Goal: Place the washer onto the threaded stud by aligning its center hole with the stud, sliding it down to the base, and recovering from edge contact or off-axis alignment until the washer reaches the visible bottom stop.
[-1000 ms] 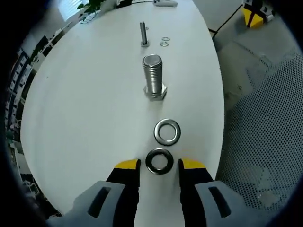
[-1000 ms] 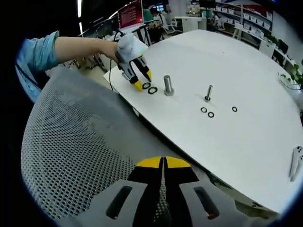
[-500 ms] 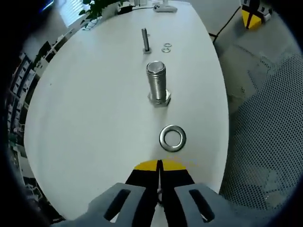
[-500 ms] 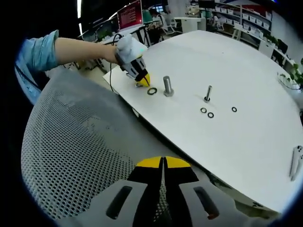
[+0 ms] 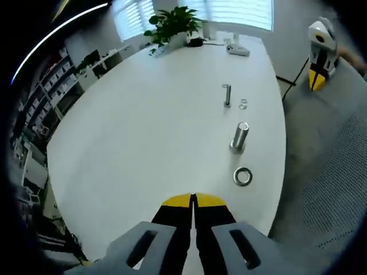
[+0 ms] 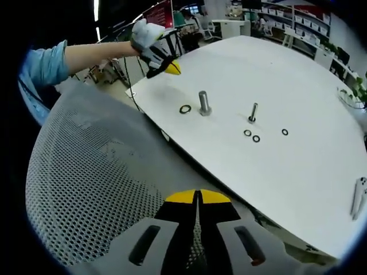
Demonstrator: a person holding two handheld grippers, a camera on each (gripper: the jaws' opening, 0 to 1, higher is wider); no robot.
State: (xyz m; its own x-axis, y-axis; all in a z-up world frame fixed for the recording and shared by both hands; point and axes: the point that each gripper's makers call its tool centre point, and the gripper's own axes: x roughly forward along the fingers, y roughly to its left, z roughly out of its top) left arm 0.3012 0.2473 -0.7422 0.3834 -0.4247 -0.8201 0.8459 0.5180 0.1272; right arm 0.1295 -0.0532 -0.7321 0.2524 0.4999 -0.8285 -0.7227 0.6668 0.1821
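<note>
A thick threaded stud (image 5: 239,136) (image 6: 203,103) stands upright on the white table (image 5: 143,114). One steel washer (image 5: 243,176) (image 6: 185,109) lies flat just before it. My left gripper (image 5: 194,197) (image 6: 172,67) is shut and held up off the table, back from the stud; the washer it took is hidden between the jaws. My right gripper (image 6: 198,195) is shut on nothing, hovering over a grey mesh chair (image 6: 86,172) away from the table, and it appears at the left gripper view's upper right (image 5: 315,80).
A thin stud (image 5: 227,94) (image 6: 253,112) stands farther along the table with small washers (image 5: 243,103) (image 6: 247,133) beside it. A potted plant (image 5: 172,20) and a white device (image 5: 237,50) sit at the far end. The table edge runs close to the chair.
My left gripper shut on the nearer of two washers, then rose and drew back from the stud. One washer stays on the table. The right gripper has not moved.
</note>
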